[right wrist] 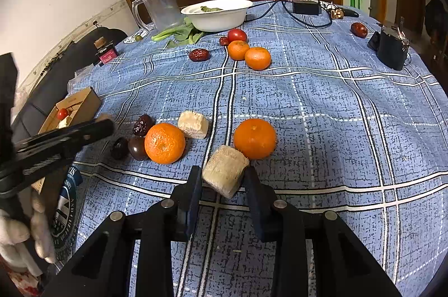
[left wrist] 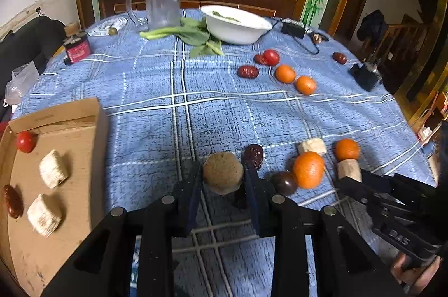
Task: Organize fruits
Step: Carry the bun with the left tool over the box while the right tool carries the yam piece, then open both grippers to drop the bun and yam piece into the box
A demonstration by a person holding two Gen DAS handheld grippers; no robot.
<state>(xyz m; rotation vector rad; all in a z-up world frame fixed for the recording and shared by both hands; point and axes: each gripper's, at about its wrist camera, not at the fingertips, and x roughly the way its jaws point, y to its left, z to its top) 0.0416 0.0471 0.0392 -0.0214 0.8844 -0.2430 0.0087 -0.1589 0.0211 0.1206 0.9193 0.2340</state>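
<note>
Left tongs clamp brown fruit; right tongs clamp pale chunk.

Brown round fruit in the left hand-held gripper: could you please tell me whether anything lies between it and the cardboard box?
Nothing visible does. Only bare blue tablecloth lies between the brown round fruit and the cardboard box; its raised side wall faces the fruit.

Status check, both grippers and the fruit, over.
Left hand-held gripper shut on brown round fruit. Right hand-held gripper shut on pale chunk. Oranges close by.
</note>
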